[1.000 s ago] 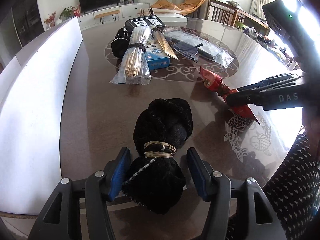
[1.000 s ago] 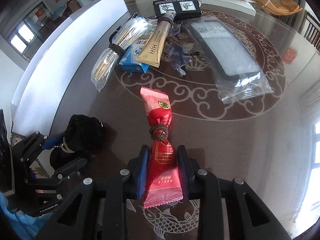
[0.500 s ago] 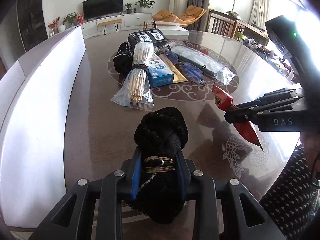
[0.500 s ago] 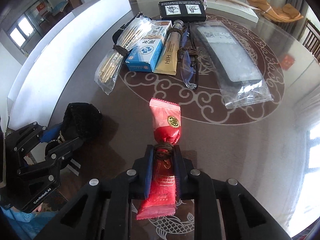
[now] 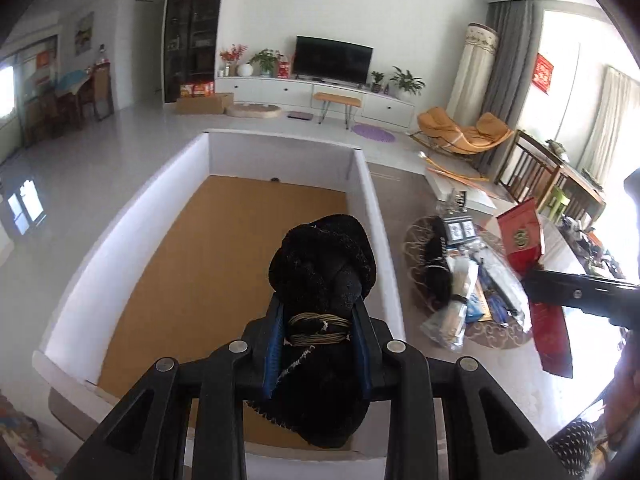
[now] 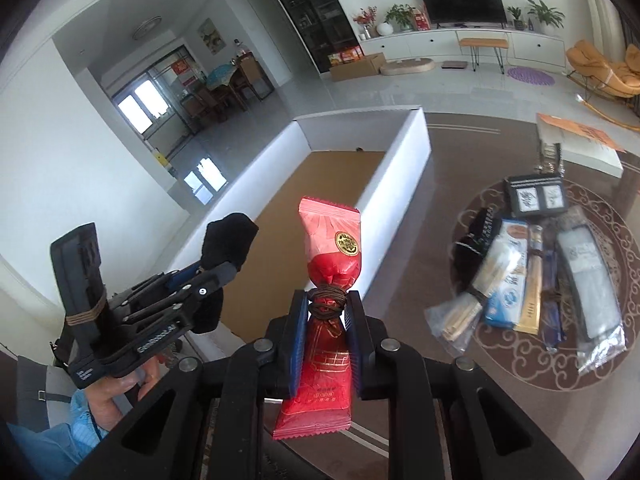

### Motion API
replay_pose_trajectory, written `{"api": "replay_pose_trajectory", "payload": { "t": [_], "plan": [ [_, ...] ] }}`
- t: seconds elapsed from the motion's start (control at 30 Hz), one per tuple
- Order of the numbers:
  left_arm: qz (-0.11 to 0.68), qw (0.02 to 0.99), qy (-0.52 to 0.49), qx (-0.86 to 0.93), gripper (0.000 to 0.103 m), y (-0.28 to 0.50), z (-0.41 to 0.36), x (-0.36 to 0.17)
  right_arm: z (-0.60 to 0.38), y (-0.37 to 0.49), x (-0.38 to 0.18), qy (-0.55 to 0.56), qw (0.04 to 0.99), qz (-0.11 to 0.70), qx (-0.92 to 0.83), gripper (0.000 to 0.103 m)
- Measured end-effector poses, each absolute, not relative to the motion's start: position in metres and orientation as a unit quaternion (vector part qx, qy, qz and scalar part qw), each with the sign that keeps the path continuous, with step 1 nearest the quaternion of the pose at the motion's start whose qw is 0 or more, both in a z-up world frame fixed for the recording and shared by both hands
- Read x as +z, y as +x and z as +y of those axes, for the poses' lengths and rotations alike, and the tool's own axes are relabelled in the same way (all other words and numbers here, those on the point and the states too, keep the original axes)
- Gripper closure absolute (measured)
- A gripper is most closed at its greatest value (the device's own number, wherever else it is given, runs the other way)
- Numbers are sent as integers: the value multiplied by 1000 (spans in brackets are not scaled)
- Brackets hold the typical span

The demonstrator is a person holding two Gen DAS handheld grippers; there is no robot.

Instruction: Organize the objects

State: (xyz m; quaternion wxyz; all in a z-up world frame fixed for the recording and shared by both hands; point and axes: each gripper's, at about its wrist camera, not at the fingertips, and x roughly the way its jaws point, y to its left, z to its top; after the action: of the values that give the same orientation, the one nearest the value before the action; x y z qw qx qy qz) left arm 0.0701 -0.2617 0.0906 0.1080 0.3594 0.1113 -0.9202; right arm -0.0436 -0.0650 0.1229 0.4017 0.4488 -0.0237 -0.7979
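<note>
Table (image 6: pixel 420 240), one white box (image 5: pixel 372 200) | left gripper (image 5: pixel 318 344) clamps one black bundle (image 5: pixel 322 264) — right gripper (image 6: pixel 326 334) one red packet (image 6: pixel 332 240)

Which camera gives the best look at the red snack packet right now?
The right wrist view. The red snack packet fills the centre there, upright, with the right gripper shut on its tied waist and its gold emblem visible. The left wrist view shows it only at the right edge, partly hidden by the gripper.

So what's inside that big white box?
The big white box shows only a bare brown cardboard floor. The black fuzzy bundle covers its near part, so that's unseen.
</note>
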Motion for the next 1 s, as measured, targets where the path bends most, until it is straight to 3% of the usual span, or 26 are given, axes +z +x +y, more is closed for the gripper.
{"api": "replay_pose_trajectory", "payload": {
  "t": [0.13, 0.2, 0.23, 0.3, 0.37, 0.47, 0.53, 0.67, 0.73, 0.77, 0.8, 1.0],
  "plan": [
    [112, 175, 391, -897, 72, 76, -309, 64, -132, -42, 118, 449, 437, -21, -779, 83],
    [128, 189, 409, -883, 65, 76, -326, 53, -156, -43, 104, 455, 444, -21, -771, 80],
    [134, 195, 417, -877, 62, 77, -330, 48, -166, -45, 93, 465, 446, -21, -764, 69],
    [142, 208, 420, -872, 41, 81, -332, 42, -176, -48, 76, 490, 441, -20, -752, 45],
    [144, 208, 401, -880, 30, 86, -326, 45, -165, -46, 71, 477, 439, -25, -760, 44],
    [138, 191, 377, -896, 29, 88, -308, 53, -133, -43, 68, 451, 414, -7, -791, 34],
    [138, 153, 370, -906, 28, 83, -285, 61, -100, -40, 63, 427, 385, 5, -818, 14],
    [118, 35, 354, -927, 28, 75, -211, 78, -13, -30, 32, 409, 286, 36, -866, 11],
    [98, -22, 358, -928, 22, 69, -167, 78, 33, -31, 12, 420, 231, 34, -877, 11],
    [89, -44, 363, -926, 12, 68, -145, 73, 59, -35, 5, 428, 201, 30, -880, 11],
    [82, -62, 369, -924, 7, 66, -125, 65, 81, -36, 0, 434, 173, 26, -884, 11],
    [35, -82, 434, -896, 7, 31, -49, -15, 165, -52, -32, 454, 40, 24, -890, 11]
  ]
}}
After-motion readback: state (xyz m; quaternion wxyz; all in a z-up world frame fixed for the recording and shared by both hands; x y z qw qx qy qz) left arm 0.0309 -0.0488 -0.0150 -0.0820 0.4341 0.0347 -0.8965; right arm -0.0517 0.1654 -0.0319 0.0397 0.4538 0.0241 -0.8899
